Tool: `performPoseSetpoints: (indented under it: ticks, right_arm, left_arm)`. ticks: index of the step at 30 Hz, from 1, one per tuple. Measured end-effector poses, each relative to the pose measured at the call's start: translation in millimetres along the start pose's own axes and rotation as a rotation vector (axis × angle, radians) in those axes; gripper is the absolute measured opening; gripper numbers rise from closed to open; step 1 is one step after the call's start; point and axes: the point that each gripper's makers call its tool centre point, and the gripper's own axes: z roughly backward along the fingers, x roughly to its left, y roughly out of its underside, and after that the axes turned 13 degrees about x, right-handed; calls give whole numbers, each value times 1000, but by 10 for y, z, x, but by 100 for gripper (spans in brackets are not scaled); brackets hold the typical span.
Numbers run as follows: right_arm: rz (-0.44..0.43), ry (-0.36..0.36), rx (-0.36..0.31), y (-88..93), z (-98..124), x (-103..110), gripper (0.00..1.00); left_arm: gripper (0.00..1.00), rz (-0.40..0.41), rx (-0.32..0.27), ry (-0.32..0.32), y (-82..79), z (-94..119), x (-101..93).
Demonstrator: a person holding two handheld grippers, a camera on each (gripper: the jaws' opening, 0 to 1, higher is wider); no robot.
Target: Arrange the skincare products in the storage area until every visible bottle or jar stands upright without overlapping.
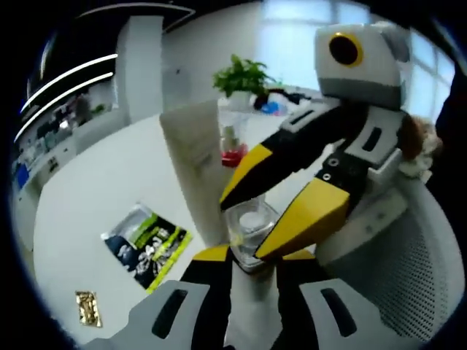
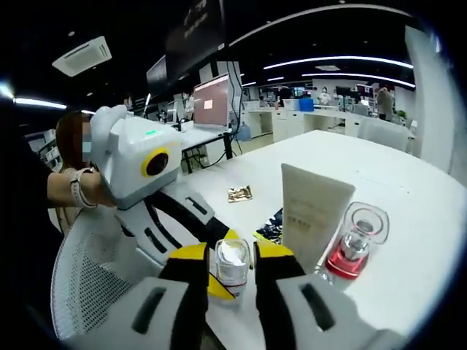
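In the left gripper view the left gripper point(image 1: 244, 266) and the right gripper point(image 1: 252, 219) both have their jaws clenched on the clear jar point(image 1: 250, 227) standing upright over the counter point(image 1: 95, 182), while in the right gripper view the same jar point(image 2: 233, 266) sits between the right gripper's point(image 2: 232, 273) jaws, just beside the upright cream tube point(image 2: 314, 213) and red-bottomed bottle point(image 2: 354, 248).

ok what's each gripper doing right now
left gripper: fingers closed on the small clear jar.
right gripper: fingers closed on the same jar.
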Motion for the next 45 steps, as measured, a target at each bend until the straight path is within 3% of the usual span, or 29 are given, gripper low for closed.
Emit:
performPoseSetpoints:
  ticks: [5, 8, 10, 24, 35, 38, 45]
  right_arm:
    - [1, -4, -4, 14, -1, 9, 19]
    - [-8, -11, 1, 23, -13, 20, 19]
    - [-9, -15, 11, 30, -33, 30, 19]
    - [14, 29, 19, 39, -92, -41, 18]
    - [1, 66, 42, 85, -116, -98, 19]
    - [-31, 57, 39, 99, -114, -117, 20]
    - [-7, 71, 15, 52, -4, -102, 21]
  left_arm:
    - [19, -33, -30, 44, -28, 12, -66]
    - [19, -5, -23, 51, -12, 1, -71]
    - [20, 60, -8, 88, 11, -13, -110]
    - [22, 111, 50, -1, 105, -39, 29]
    - [19, 48, 63, -28, 128, -96, 81]
    - [17, 42, 60, -7, 128, -114, 69]
    - [16, 8, 44, 21, 136, -110, 100]
